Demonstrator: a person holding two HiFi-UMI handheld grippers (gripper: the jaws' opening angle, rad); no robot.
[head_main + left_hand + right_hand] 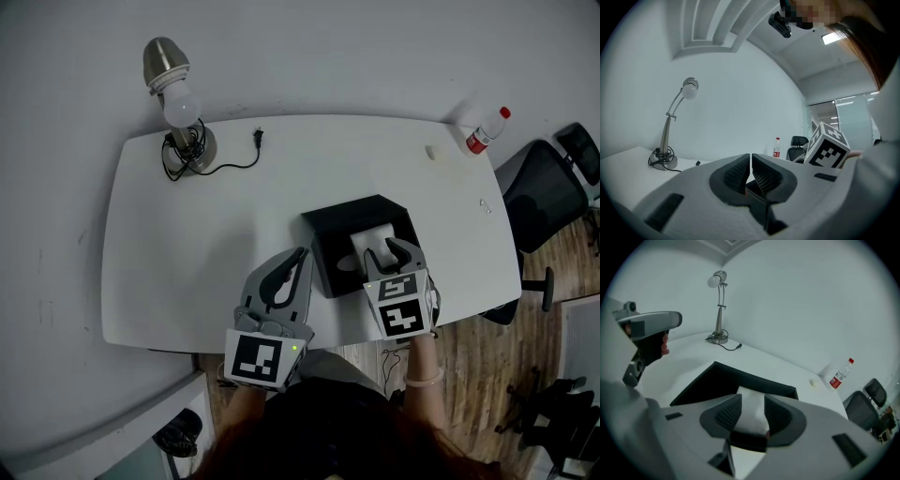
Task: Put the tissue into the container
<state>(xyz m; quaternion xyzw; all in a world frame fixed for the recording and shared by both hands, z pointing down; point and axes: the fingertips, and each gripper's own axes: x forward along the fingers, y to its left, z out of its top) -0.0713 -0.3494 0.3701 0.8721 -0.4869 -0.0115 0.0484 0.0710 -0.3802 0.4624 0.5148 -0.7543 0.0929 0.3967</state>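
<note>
The right gripper [752,398] points down into the container [323,234], and its jaws are clamped on the tissue [751,404]. The white sheet fills the gap from pad to pad. The left gripper [750,157] is level, with its jaws together and nothing between them.

In the head view the black container sits on the white table [187,253], towards 4 o'clock from the table's middle and close to the near edge. The tissue is inside it, in the half at 3 o'clock, standing up between the right gripper's fingers. The rest of the container's floor looks dark and bare.

The left gripper is over the table's near edge, at 8 o'clock from the container. Its tips are just beside the container's wall; whether they touch it I cannot tell.

A lamp [178,103] with a coiled cord at its base stands at the table's 10 o'clock corner. A bottle [486,131] with a red cap and red label stands at the 2 o'clock corner. A black chair [544,192] stands on the floor at 3 o'clock, beyond the table's end.
</note>
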